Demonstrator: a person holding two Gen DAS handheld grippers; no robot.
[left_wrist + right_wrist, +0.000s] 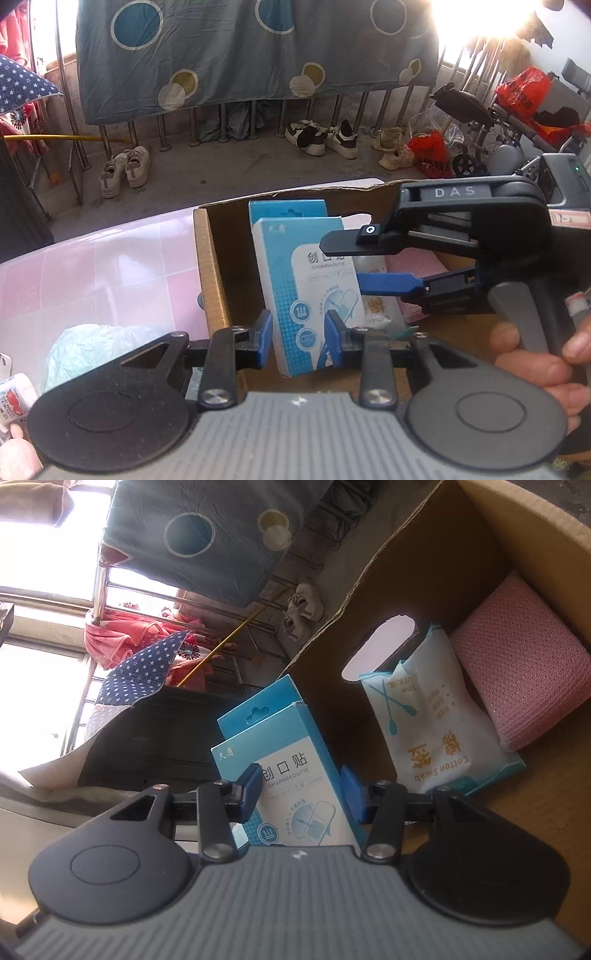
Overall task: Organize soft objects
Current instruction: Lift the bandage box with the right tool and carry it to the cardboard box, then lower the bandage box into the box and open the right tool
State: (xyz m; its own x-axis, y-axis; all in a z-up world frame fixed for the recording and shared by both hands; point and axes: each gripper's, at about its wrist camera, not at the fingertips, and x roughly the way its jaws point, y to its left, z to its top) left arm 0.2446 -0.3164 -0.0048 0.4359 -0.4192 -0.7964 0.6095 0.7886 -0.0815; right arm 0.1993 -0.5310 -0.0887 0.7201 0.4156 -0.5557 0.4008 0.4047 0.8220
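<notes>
A blue and white band-aid box (308, 284) stands upright inside the cardboard box (208, 266). My left gripper (297, 338) is shut on the band-aid box at its lower part. My right gripper (369, 258) reaches in from the right, jaws apart on either side of the same box; in its own view (301, 790) the blue pads flank the box (295, 782) with small gaps. A white cotton swab pack (432, 727) and a pink mesh cloth (521, 686) lie in the cardboard box (424, 565) behind.
The cardboard box stands on a pink checked table (92, 273). A pale green plastic bag (92, 349) and a small white packet (14, 400) lie at the left. Beyond the table are shoes (125, 170), a railing with a hanging blue sheet (240, 51) and a wheelchair (491, 129).
</notes>
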